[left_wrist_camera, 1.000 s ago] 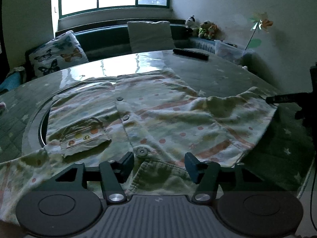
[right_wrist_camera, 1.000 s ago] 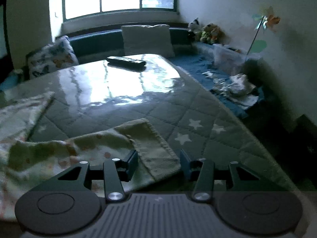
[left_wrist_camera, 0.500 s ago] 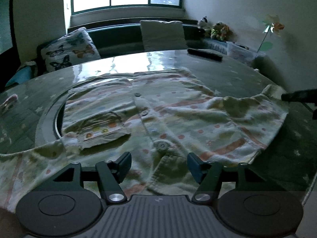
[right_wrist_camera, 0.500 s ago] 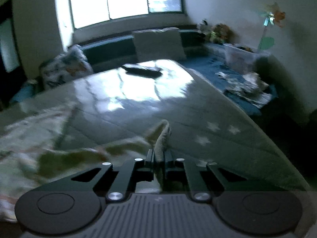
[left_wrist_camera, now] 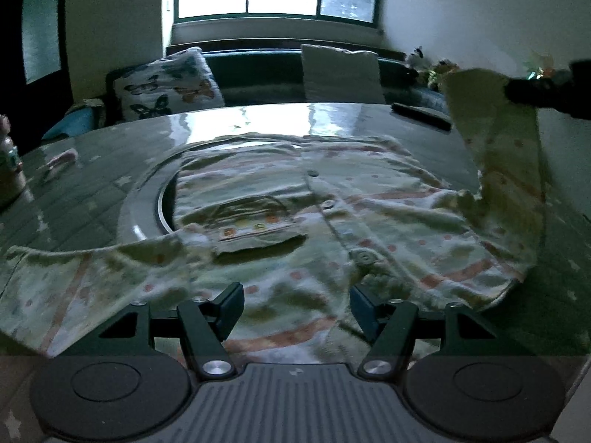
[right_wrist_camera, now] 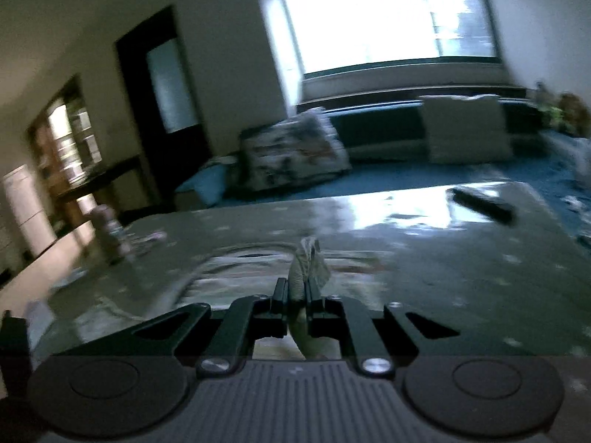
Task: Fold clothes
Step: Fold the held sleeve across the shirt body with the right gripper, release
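Shirt (left_wrist_camera: 332,221) spread button-side up on table (left_wrist_camera: 92,192) under my left gripper (left_wrist_camera: 295,302), its fingers held apart, right sleeve (left_wrist_camera: 506,155) lifted for folding inward; right view: my right gripper (right_wrist_camera: 296,295) pinches that sleeve's edge.

The pale shirt (left_wrist_camera: 295,221) shows orange stripes and dots, the grey-green desk (left_wrist_camera: 92,192) beneath bears white stars, and the cushion (left_wrist_camera: 166,88) beyond the desk carries butterflies.
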Tool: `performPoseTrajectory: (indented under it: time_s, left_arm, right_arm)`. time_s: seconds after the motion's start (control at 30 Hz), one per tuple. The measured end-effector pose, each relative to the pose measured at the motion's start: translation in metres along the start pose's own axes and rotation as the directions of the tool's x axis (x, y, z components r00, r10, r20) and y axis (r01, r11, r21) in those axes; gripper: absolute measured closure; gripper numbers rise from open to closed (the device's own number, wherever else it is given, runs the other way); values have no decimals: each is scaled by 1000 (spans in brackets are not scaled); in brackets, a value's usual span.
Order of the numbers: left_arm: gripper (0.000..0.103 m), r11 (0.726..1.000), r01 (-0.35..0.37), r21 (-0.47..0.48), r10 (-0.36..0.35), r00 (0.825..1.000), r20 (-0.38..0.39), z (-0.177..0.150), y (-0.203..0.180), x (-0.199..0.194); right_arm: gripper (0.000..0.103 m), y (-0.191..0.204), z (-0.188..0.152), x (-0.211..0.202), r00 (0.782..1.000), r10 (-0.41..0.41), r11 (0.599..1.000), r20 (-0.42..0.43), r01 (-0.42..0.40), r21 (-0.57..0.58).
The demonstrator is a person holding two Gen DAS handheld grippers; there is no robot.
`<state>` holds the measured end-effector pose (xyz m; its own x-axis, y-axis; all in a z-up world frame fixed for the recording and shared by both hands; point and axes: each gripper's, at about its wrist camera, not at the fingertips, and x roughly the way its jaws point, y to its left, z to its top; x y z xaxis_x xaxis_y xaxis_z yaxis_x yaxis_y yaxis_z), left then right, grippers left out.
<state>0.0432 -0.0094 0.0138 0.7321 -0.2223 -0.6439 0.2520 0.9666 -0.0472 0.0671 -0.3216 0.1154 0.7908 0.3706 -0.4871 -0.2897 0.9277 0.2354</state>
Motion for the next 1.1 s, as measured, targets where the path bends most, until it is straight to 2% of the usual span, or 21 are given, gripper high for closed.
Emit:
performPoseTrajectory:
  time_s: [0.17,0.3,0.4,0.53,0.6,0.7,0.83,1.1]
  left_arm:
    - [36,999,-25,-33,25,1000,9,-5,12,-7]
    - [36,998,-42,-53,42,999,7,-7,19,-8]
    - [36,997,-47,-62,47,999,4,-9,22,-7]
    - [36,996,-52,-71,52,999,1,-10,26,-6]
    - [36,996,-54,-72,54,999,2,-10,27,-7]
    - [36,996,-55,-72,56,998,7,-9,28,-7]
    - [36,996,-52,-68,53,998,13,-6,26,-7]
    - [38,998,-45,-53,46,999,18,3,21,0]
  right_arm:
    - [95,47,6,32,993,109,992,-41,-111,-53]
    - [95,69,4,54,986,151,986,-66,-155,-59]
    - [94,80,-3,63,983,166,983,-81,-171,-60]
    - [86,86,-9,71,979,173,981,-107,-181,-67]
    - [85,84,-10,67,978,174,980,-115,-184,-77]
    - [85,79,-14,61,980,147,981,-133,-162,-111]
    - [84,53,-29,52,980,54,984,-189,-84,-155]
    - [84,-4,-72,55,953,-75,993,-294,45,-105]
